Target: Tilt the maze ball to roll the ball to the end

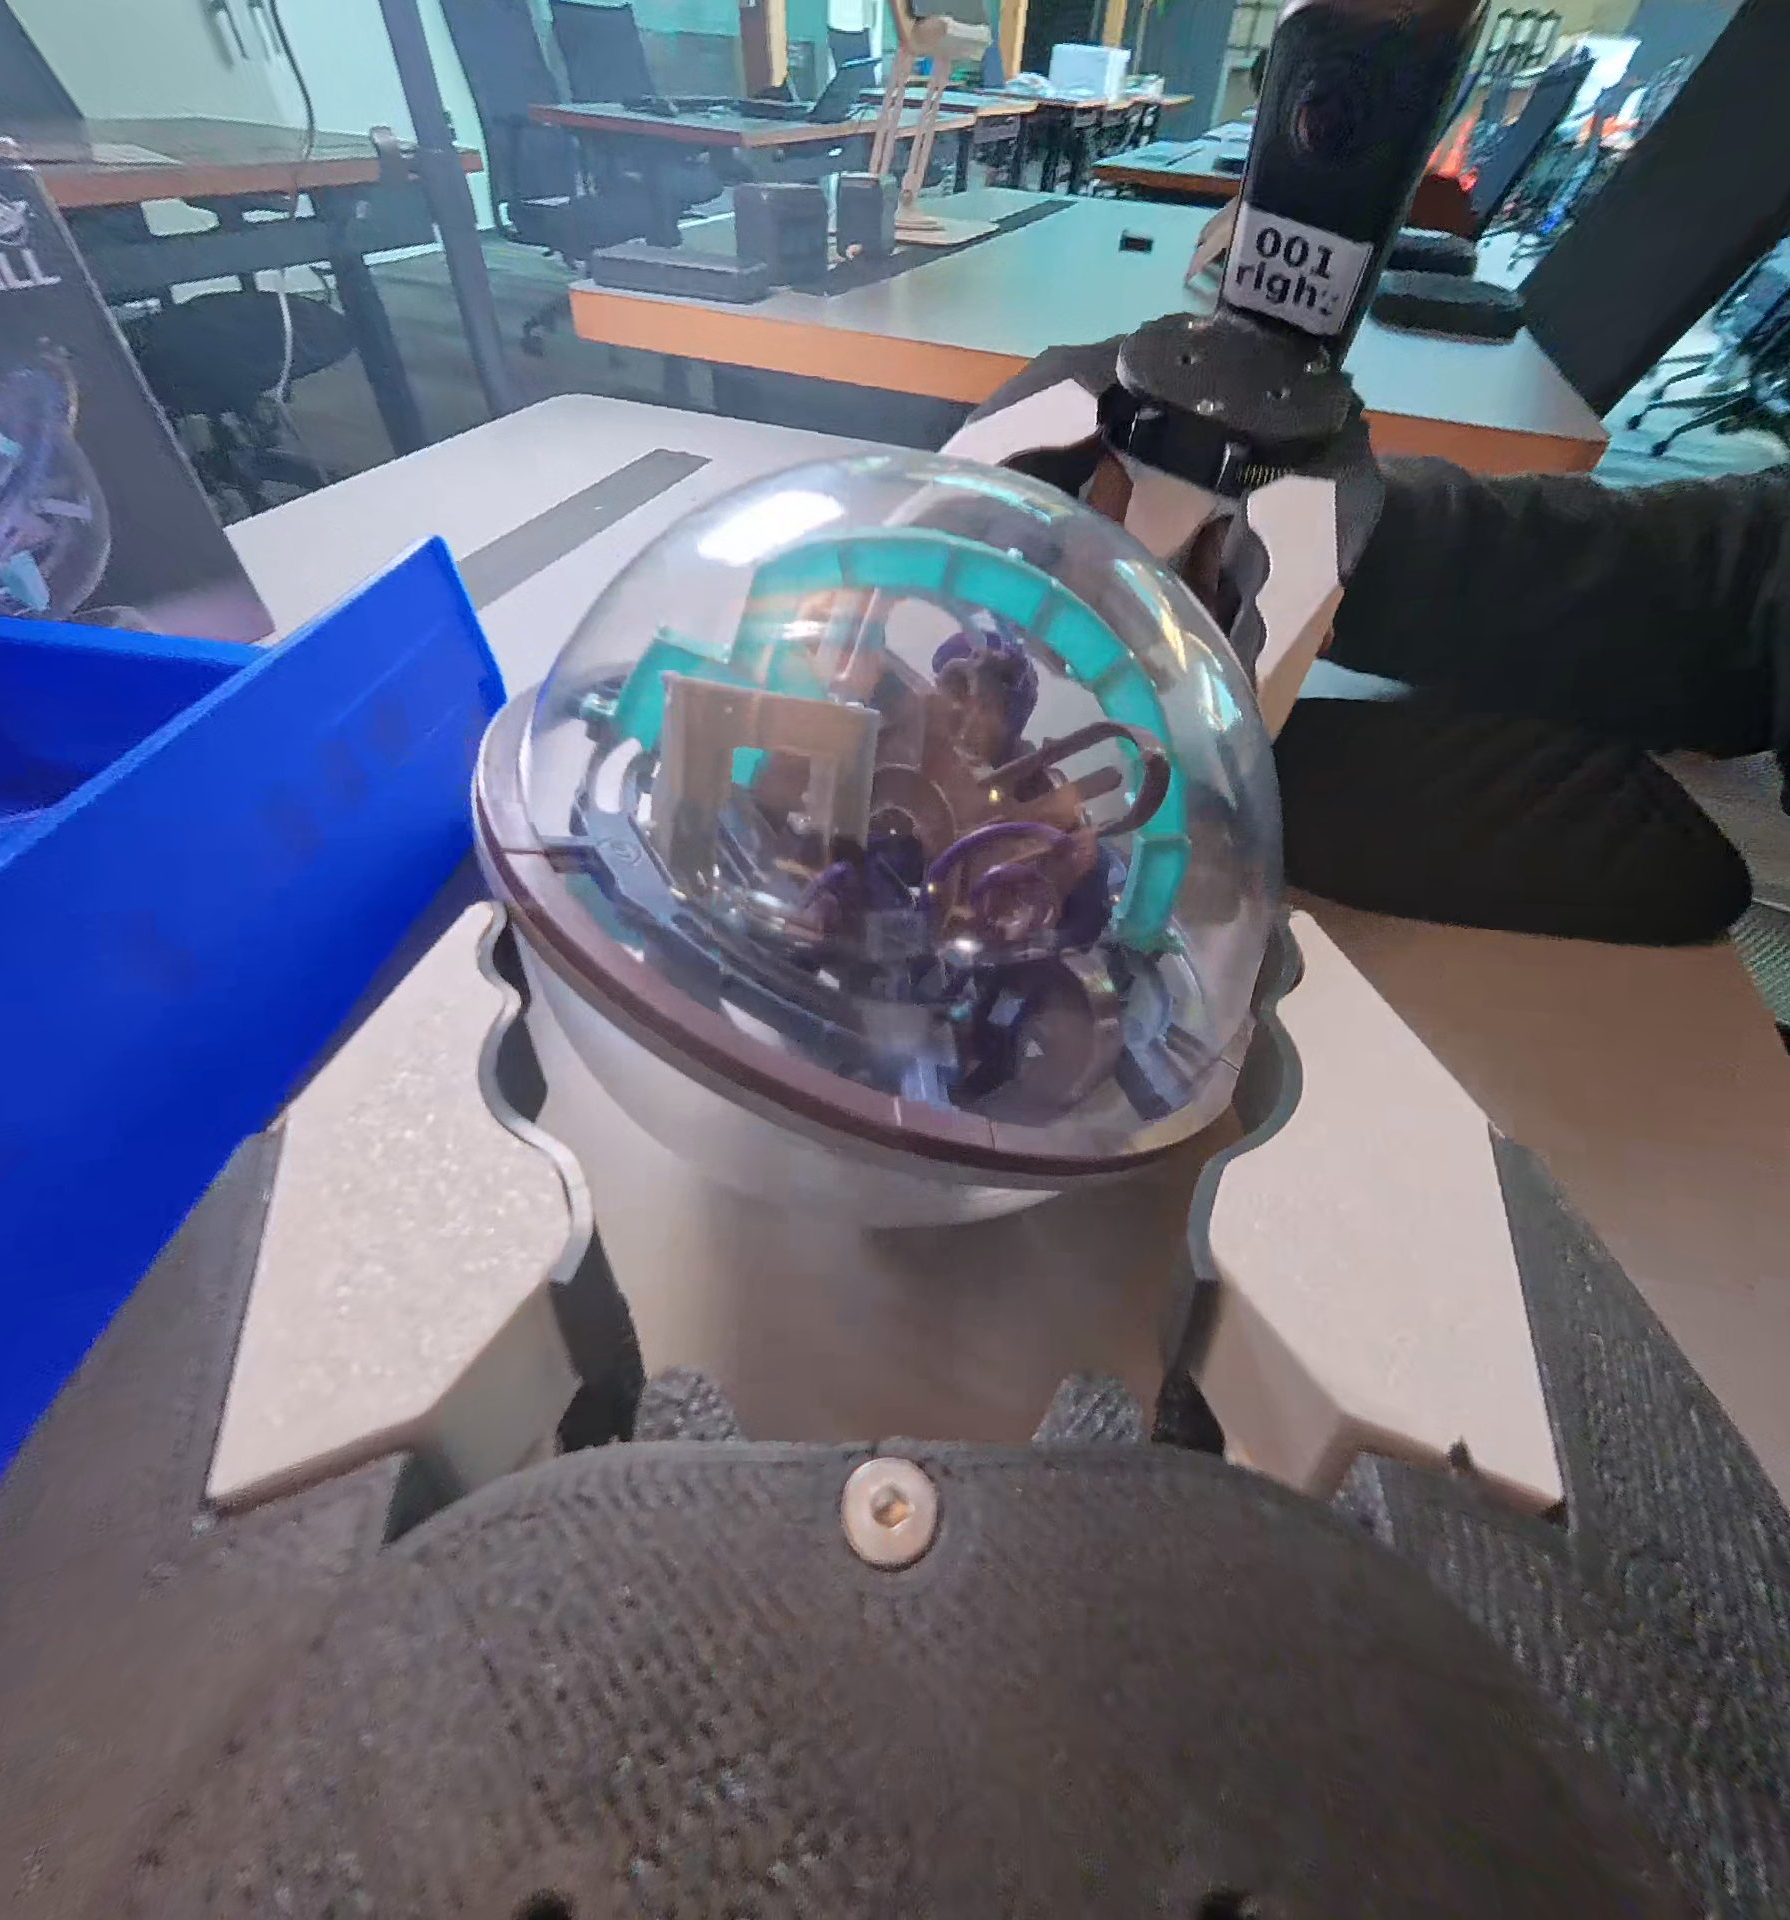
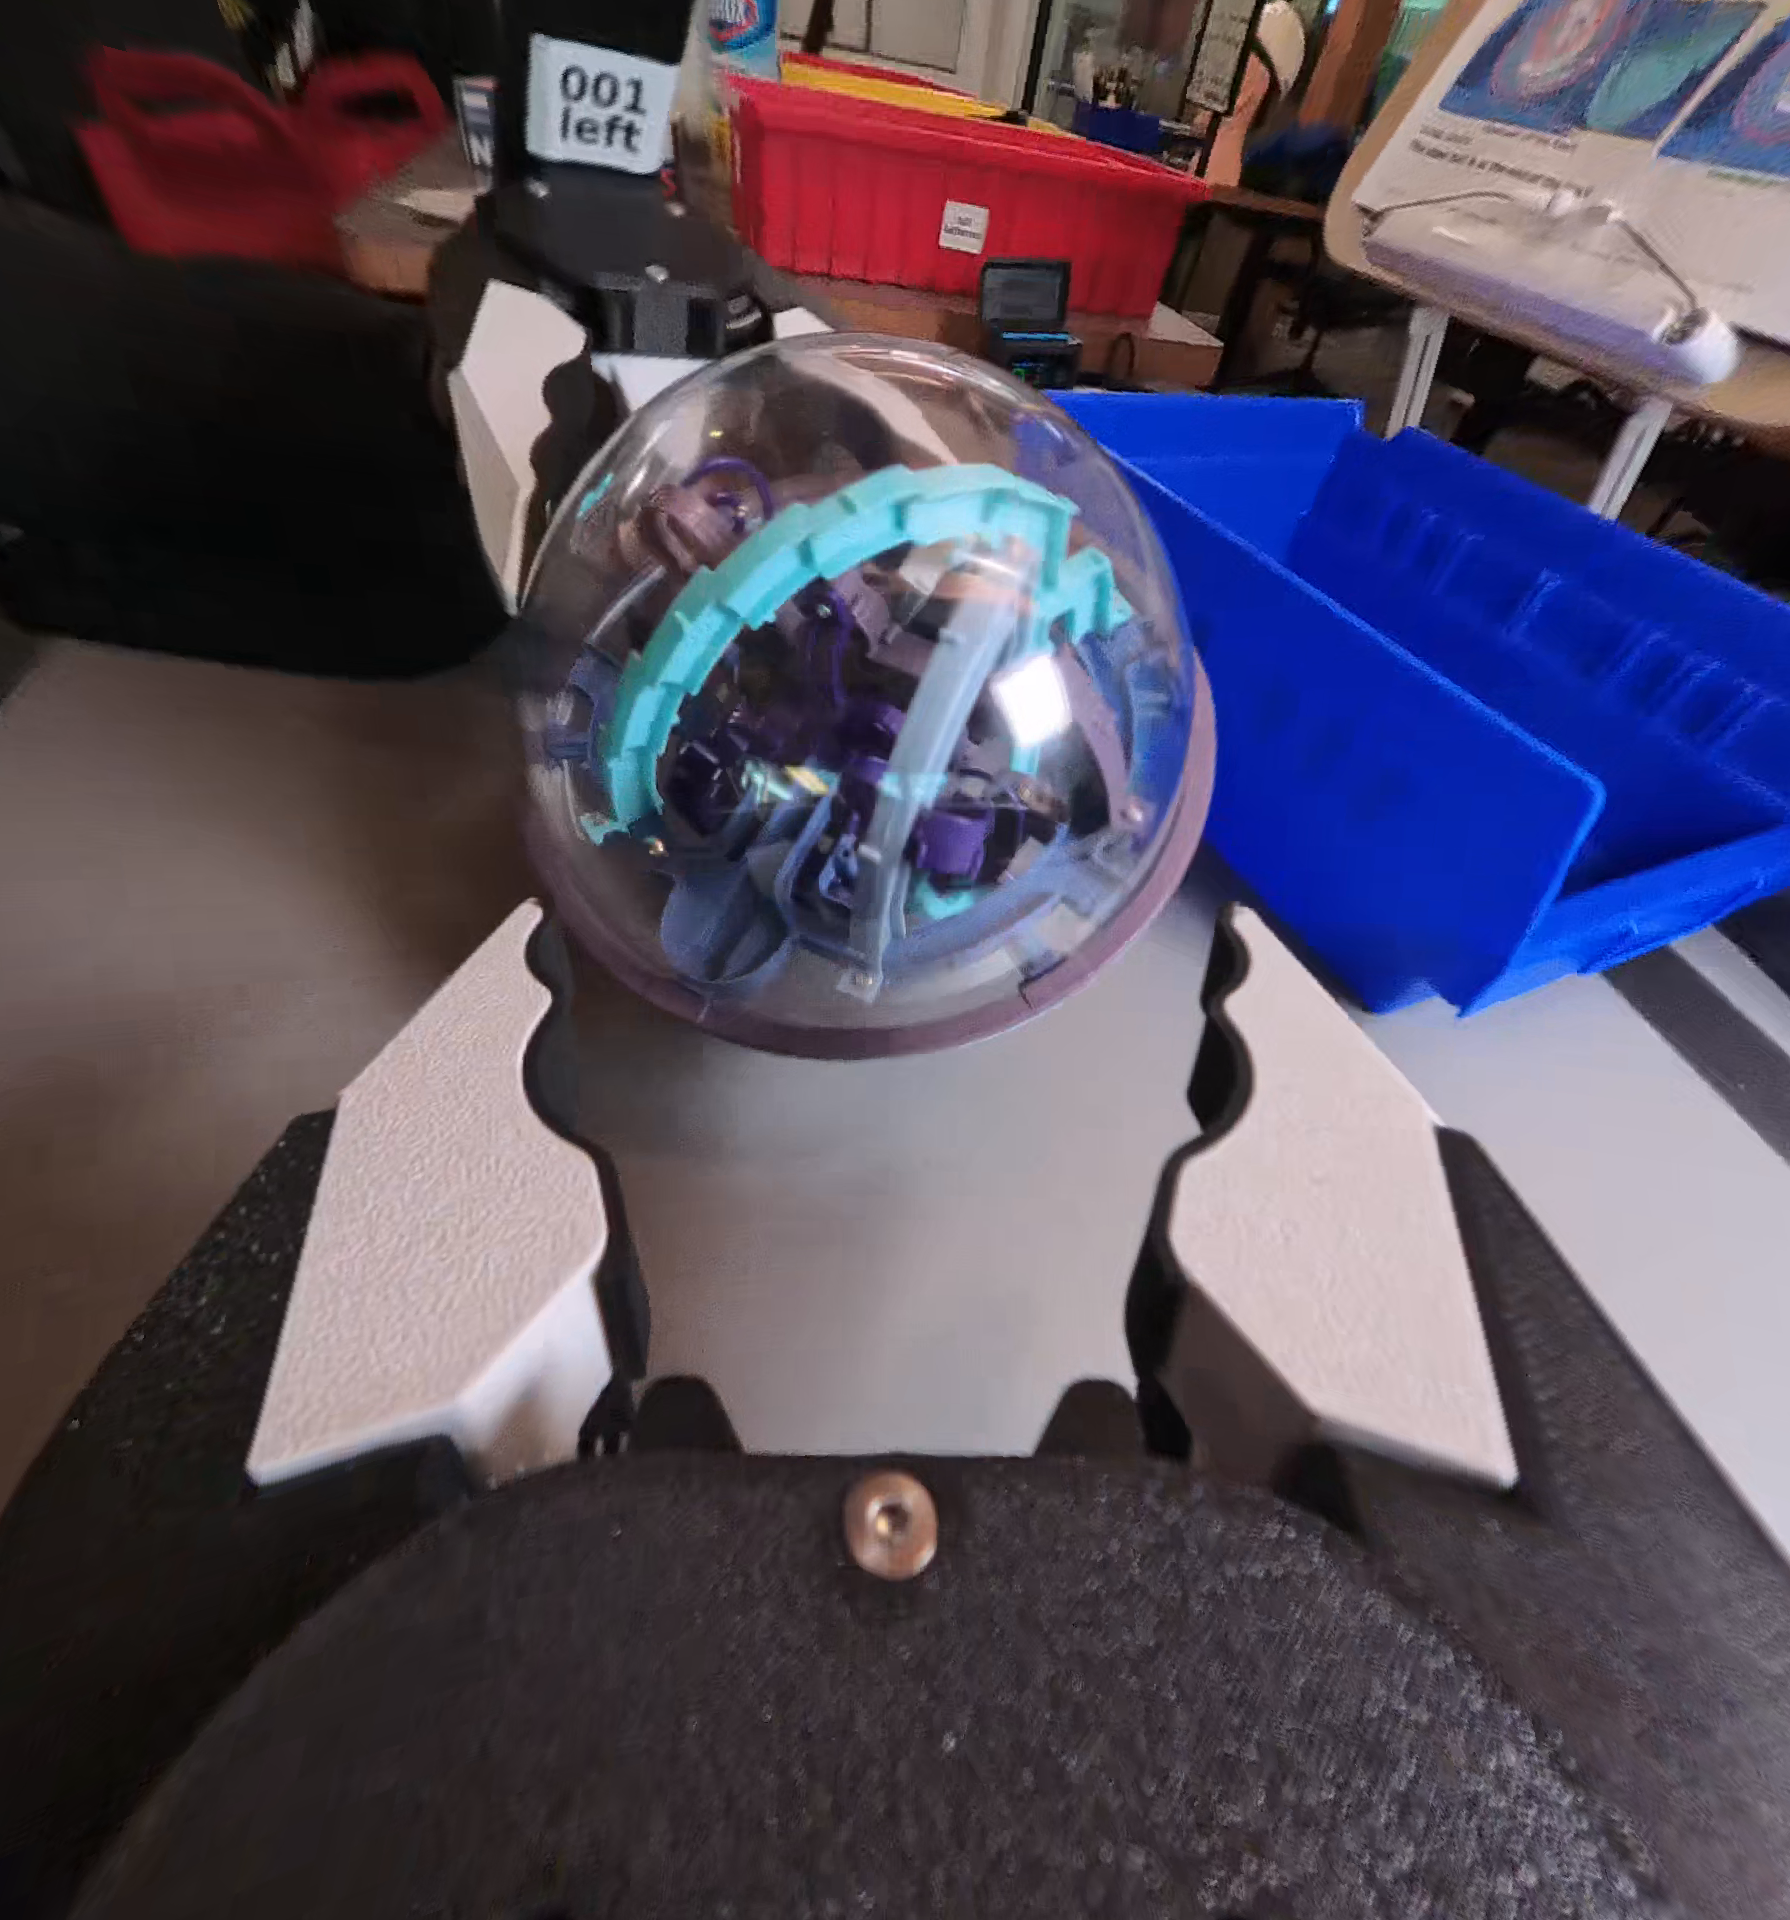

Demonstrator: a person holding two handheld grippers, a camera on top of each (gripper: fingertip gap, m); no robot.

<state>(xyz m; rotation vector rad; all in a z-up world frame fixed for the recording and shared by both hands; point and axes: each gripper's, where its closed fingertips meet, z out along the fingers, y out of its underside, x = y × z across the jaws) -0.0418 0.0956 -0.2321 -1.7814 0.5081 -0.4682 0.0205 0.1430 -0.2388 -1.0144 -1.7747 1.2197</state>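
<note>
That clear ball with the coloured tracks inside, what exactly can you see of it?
The maze ball is a sphere with a clear plastic dome over an opaque pale lower half, joined by a dark band. Inside run teal, purple and grey tracks. It sits tilted on the pale table, close beside a blue bin, between the open fingers of the left gripper.
</note>
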